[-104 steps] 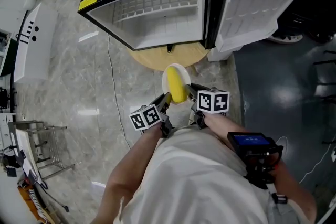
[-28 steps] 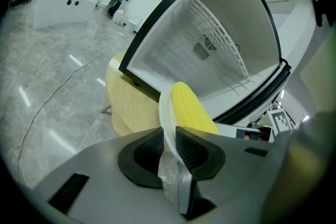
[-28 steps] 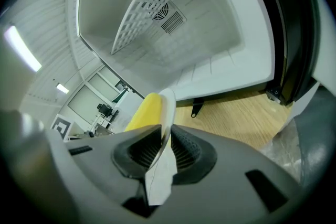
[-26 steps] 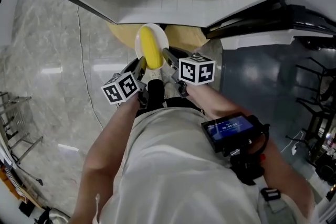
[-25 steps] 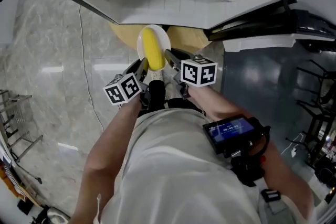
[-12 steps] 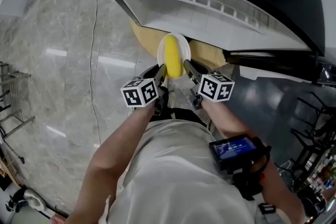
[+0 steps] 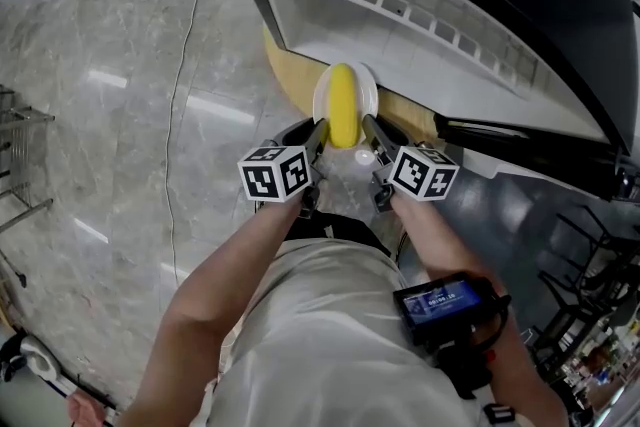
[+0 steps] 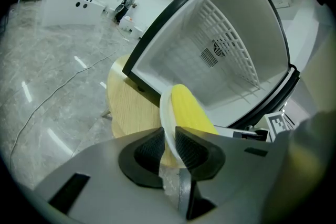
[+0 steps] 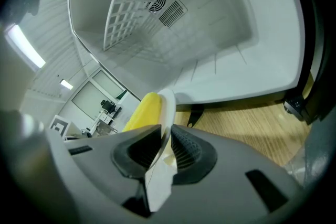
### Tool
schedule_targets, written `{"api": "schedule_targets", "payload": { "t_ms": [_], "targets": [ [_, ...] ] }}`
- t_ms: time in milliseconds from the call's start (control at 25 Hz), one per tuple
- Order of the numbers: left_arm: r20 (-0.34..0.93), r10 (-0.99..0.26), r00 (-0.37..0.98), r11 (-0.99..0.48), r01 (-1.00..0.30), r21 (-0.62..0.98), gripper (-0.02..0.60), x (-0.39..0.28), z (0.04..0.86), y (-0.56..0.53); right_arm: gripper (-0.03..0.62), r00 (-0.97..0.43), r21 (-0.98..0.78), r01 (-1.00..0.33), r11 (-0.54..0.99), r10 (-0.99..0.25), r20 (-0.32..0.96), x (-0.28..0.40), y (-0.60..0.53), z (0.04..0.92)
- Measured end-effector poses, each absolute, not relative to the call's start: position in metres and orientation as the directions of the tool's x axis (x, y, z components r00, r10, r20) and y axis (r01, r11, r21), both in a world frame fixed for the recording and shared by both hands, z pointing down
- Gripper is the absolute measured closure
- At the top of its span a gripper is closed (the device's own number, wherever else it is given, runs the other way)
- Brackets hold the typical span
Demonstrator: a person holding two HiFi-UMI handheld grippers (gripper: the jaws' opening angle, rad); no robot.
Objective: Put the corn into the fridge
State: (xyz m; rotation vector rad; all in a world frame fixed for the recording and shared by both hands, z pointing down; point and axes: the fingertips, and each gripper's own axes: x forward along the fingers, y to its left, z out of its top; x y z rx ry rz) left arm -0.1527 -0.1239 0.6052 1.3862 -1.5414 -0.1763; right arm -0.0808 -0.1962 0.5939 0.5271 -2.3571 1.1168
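A yellow corn cob (image 7: pixel 343 104) lies on a small white plate (image 7: pixel 367 91), which hangs in front of the open fridge (image 7: pixel 420 5). My left gripper (image 7: pixel 318 133) is shut on the plate's left rim (image 8: pixel 166 122), and my right gripper (image 7: pixel 368 128) is shut on its right rim (image 9: pixel 167 113). The corn (image 8: pixel 190 112) shows beyond the left jaws, and the corn (image 9: pixel 143 112) shows to the left past the right jaws. The fridge's white inside (image 8: pixel 226 55) with its wire rack (image 9: pixel 142 2) is straight ahead and looks bare.
The fridge stands on a round wooden base (image 7: pixel 290 75). Its door (image 7: pixel 540 140) swings open to the right. Grey marble floor (image 7: pixel 110 95) with a thin cable (image 7: pixel 180 65) lies to the left. A wire shelf unit (image 7: pixel 15 155) is at the far left edge.
The plate with the corn has come closer to the fridge opening, and the head view has swung, so the fridge now runs diagonally. Both grips are unchanged.
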Motion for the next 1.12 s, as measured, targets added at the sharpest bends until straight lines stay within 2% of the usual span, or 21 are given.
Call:
{"api": "schedule_targets", "payload": {
  "t_ms": [1120],
  "targets": [
    [0.553,-0.806,0.211,0.229,-0.751,0.620,0.518,-0.185,0.599,-0.197,0.531,-0.806,-0.633,-0.581,0.512,-0.254,0.534,-0.104,-0.259,0.599]
  ]
}}
